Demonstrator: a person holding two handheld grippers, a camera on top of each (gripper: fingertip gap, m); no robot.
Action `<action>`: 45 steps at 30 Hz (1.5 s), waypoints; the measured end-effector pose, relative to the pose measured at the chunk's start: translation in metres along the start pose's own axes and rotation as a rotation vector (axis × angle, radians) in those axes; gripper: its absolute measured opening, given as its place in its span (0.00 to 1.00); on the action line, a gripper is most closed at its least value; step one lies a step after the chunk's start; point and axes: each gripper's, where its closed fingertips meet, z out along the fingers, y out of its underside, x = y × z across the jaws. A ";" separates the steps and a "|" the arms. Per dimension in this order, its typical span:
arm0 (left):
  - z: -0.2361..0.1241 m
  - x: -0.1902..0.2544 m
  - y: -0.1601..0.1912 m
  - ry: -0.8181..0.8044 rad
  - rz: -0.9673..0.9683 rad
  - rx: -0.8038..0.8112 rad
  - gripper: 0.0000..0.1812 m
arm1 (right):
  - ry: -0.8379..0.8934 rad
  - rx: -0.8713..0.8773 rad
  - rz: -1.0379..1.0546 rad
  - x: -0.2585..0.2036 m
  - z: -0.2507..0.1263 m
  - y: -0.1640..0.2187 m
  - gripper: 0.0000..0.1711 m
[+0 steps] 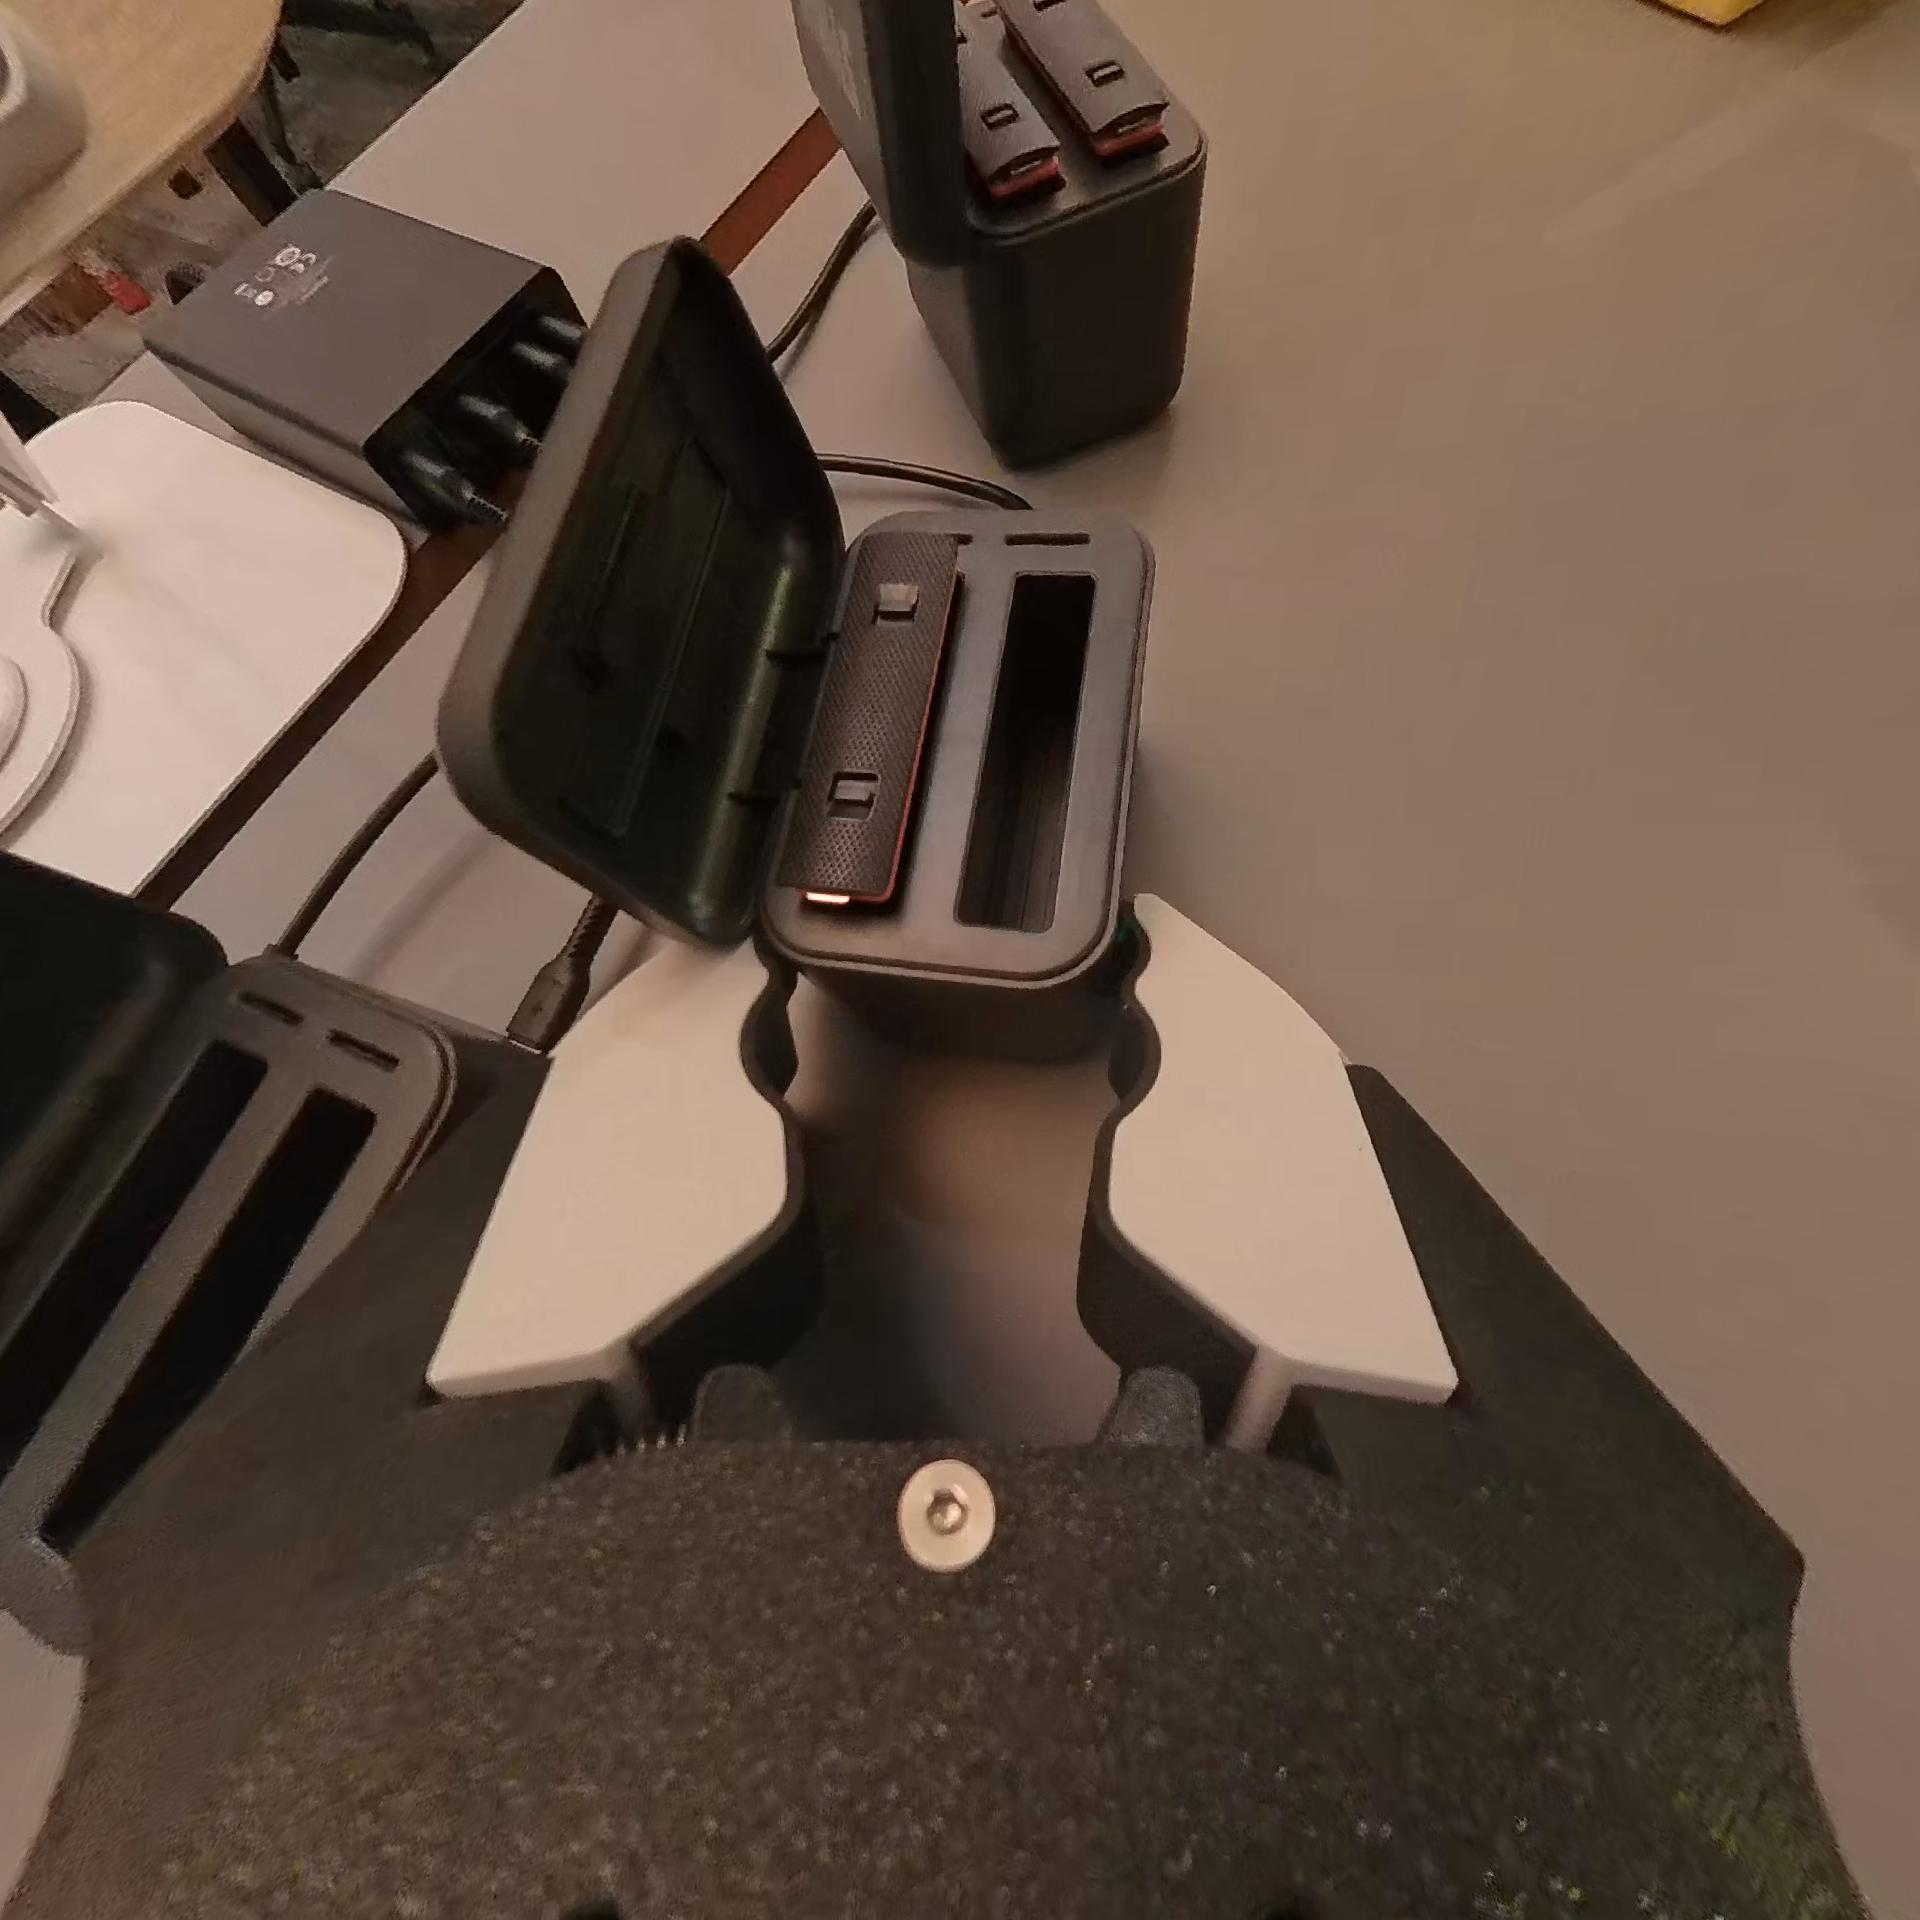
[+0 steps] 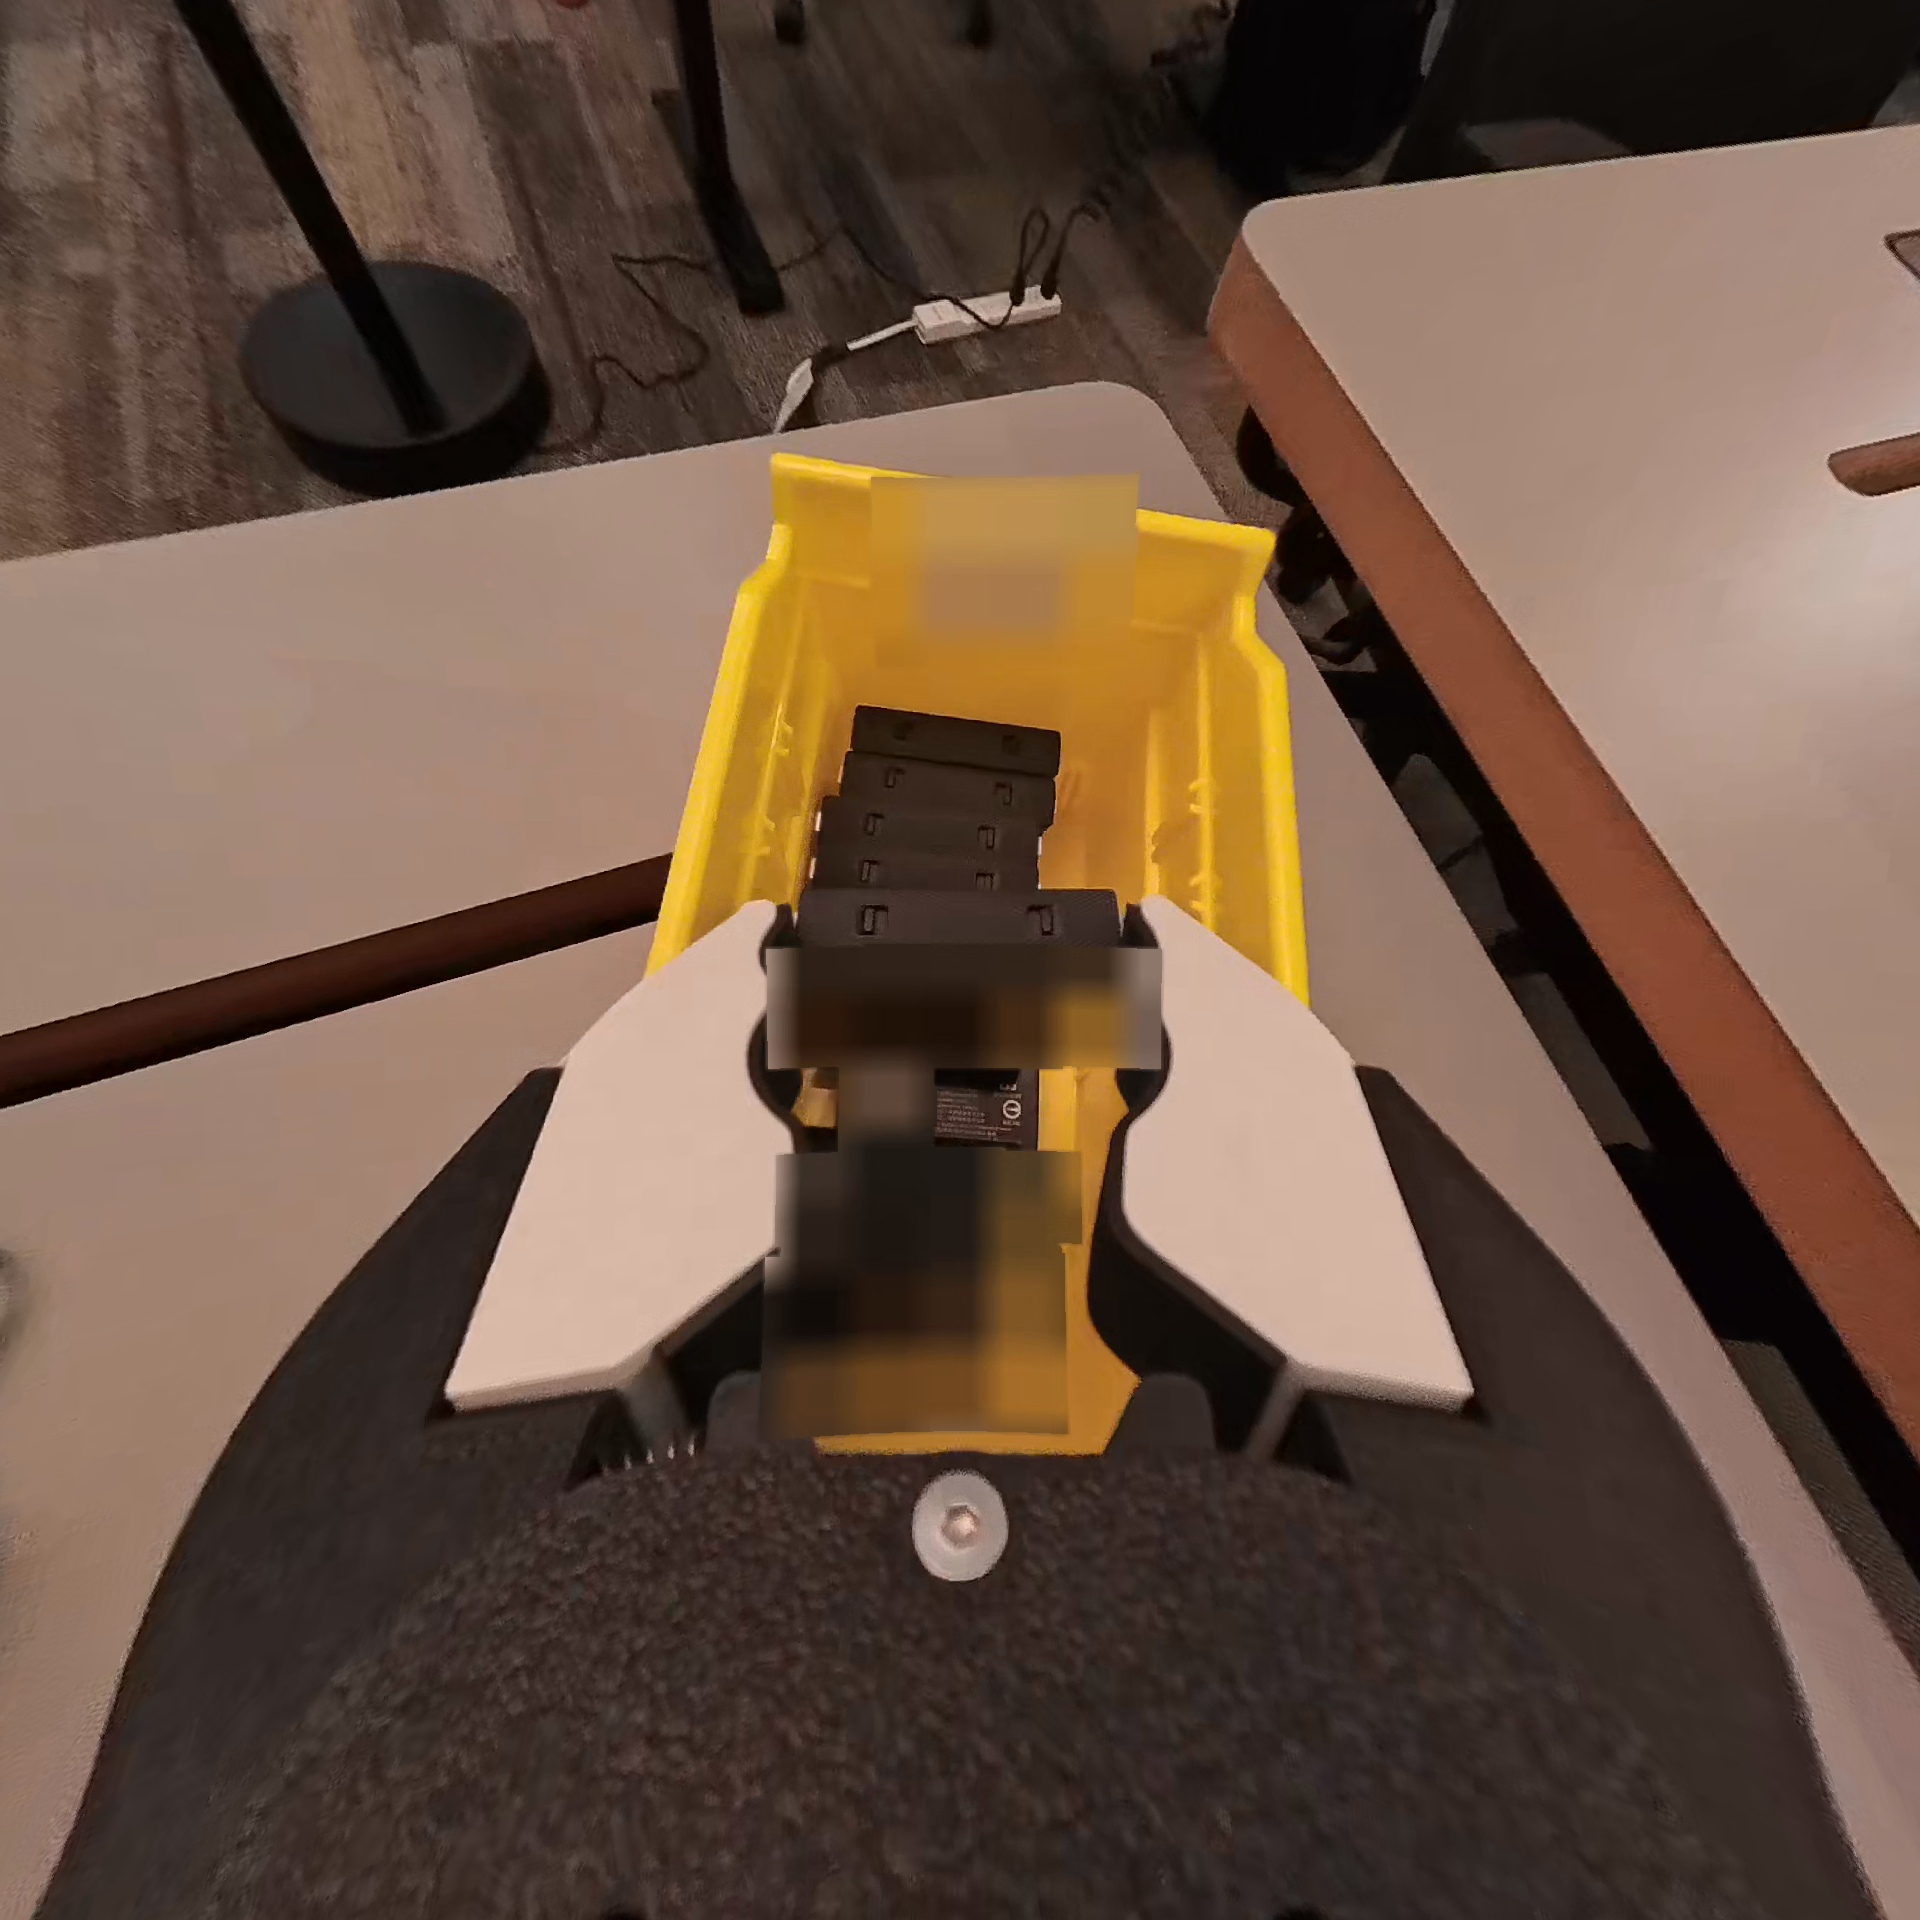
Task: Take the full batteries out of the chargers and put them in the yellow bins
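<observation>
Battery [image 2: 956, 920] pinched between right gripper [image 2: 951, 935] fingers, above yellow bin [image 2: 1262, 748] at desk's far edge. We lower it onto stacked batteries [image 2: 951, 800], then release. Left gripper [image 1: 951, 987] clamps open charger [image 1: 1127, 727]; one battery remains [image 1: 883, 727]. Grey desk [image 2: 364, 686], wood-look floor.

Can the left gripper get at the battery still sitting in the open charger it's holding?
Probably not as things stand. The left gripper is clamped around the charger body, below the battery in the left slot. The lid stands open, so the top is free, but the left would have to let go first.
</observation>
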 end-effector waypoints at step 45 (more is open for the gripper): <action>-0.002 -0.001 0.002 0.040 0.021 0.004 0.32 | -0.131 -0.272 -0.089 -0.005 -0.002 0.011 0.38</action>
